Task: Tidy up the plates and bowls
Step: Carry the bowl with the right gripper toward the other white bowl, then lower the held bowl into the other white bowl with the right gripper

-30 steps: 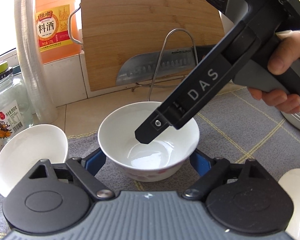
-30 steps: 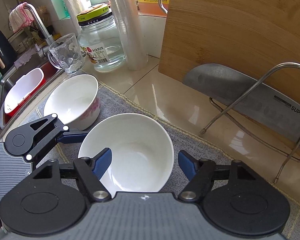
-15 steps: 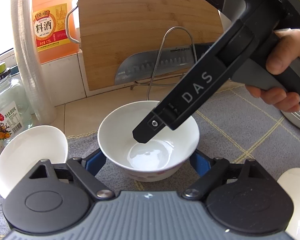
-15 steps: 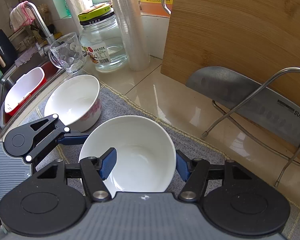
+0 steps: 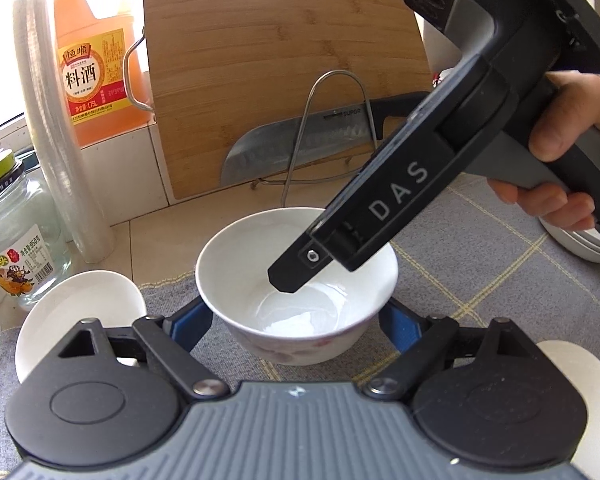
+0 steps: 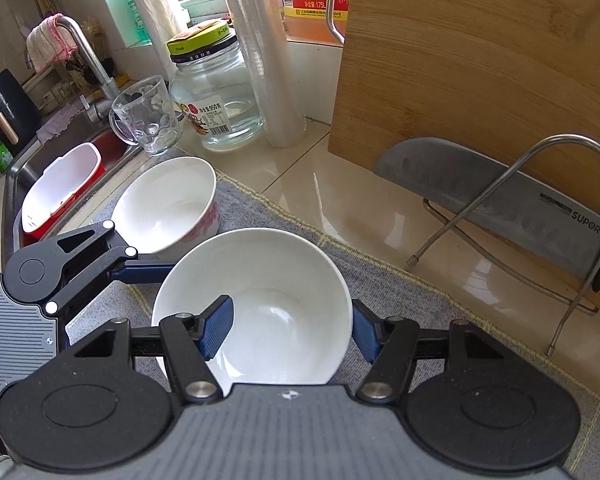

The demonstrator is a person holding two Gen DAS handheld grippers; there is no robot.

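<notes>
Now right gripper (image 6: 290,330) jaws just closed, ribbed blue pads pinching wall of glossy round white bowl (image 6: 260,280): one inside, one outside. Left gripper (image 5: 296,322) jaws wide apart, straddling same bowl without clear contact. Second white bowl (image 6: 168,208), pink-patterned outside, just beyond on grey woven mat (image 6: 380,284).
</notes>
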